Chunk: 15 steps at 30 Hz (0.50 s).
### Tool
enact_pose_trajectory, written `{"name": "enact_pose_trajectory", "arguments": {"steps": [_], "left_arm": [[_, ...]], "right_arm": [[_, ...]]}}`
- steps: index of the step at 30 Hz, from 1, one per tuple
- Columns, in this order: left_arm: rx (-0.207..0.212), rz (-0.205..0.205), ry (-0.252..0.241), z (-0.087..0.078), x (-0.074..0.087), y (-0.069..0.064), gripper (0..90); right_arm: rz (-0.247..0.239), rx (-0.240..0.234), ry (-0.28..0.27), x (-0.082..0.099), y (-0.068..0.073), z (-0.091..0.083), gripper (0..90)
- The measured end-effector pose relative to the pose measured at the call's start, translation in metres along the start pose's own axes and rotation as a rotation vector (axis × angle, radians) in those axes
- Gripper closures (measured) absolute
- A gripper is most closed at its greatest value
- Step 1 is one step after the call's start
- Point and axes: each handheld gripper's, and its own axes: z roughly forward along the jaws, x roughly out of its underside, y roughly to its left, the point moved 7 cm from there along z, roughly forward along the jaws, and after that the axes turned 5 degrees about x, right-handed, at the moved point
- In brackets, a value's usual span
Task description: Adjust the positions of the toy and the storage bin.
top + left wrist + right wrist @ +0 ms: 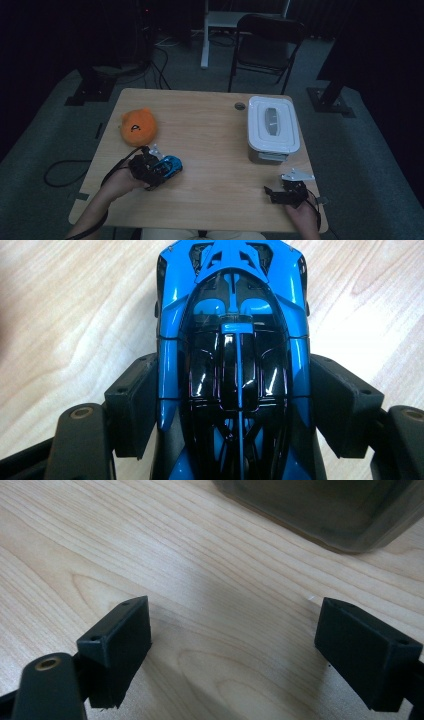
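A blue and black toy car [171, 163] sits on the wooden table [210, 130] at the front left, and my left gripper [161, 171] is shut on it. In the left gripper view the car [235, 335] runs lengthwise between the jaws, its roof facing the camera, with the left gripper [235, 395] pressing a pad [132, 400] against each flank. My right gripper [272, 193] rests near the table's front right edge. In its own view the right gripper [235, 645] stands open over bare wood, nothing between its pads [122, 640].
An orange plush toy [138, 127] lies just behind the car at the table's left. A grey box with a white lid [272, 125] stands at the right, and its lower corner [325, 510] appears ahead of the right gripper. A black folding chair [267, 45] stands beyond the table.
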Motion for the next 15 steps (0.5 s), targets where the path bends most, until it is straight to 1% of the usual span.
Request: {"name": "enact_pose_trajectory", "arguments": {"steps": [2,3,4,5,7,8,9,10,11,12,13,14,15], "left_arm": [[0.007,0.003,0.001,0.001,0.003,-0.002,28.3],[0.006,0.020,0.005,0.001,0.005,-0.003,28.3],[0.006,0.020,0.005,0.001,0.005,-0.003,28.3],[0.021,0.034,0.005,0.001,0.008,-0.005,28.3],[0.034,0.036,0.001,0.002,0.012,-0.005,28.3],[0.028,0.047,-0.004,0.002,0.014,-0.004,28.3],[0.041,0.031,-0.005,0.002,0.017,-0.003,28.3],[0.042,0.031,-0.009,0.003,0.020,-0.002,28.3],[0.030,0.044,-0.017,0.003,0.023,-0.001,28.3],[0.056,0.048,-0.016,0.002,0.027,-0.001,28.3],[0.061,0.067,-0.025,0.002,0.030,-0.001,28.3],[0.068,0.082,-0.047,0.001,0.032,-0.002,28.3],[0.105,0.077,-0.045,0.000,0.035,-0.004,28.3]], "right_arm": [[0.001,0.000,0.000,0.000,0.000,0.000,14.3],[0.000,0.000,0.000,0.000,0.000,0.000,14.3],[0.000,0.000,0.000,0.000,0.000,0.000,14.3],[0.000,0.000,0.000,0.000,0.000,0.000,14.3],[0.002,0.001,0.001,0.000,0.000,0.000,14.3],[0.002,0.001,0.000,0.000,0.000,0.000,14.3],[0.002,0.001,0.000,0.000,0.000,0.000,14.3],[0.003,0.002,0.000,0.000,0.000,0.000,14.3],[0.004,0.004,0.001,0.000,0.000,0.000,14.3],[0.005,0.004,0.001,0.000,0.000,0.000,14.3],[0.005,0.004,0.000,0.000,0.000,0.000,14.3],[0.005,0.004,0.000,0.000,0.000,0.000,14.3],[0.005,0.004,0.000,0.000,0.000,0.000,14.3]]}}
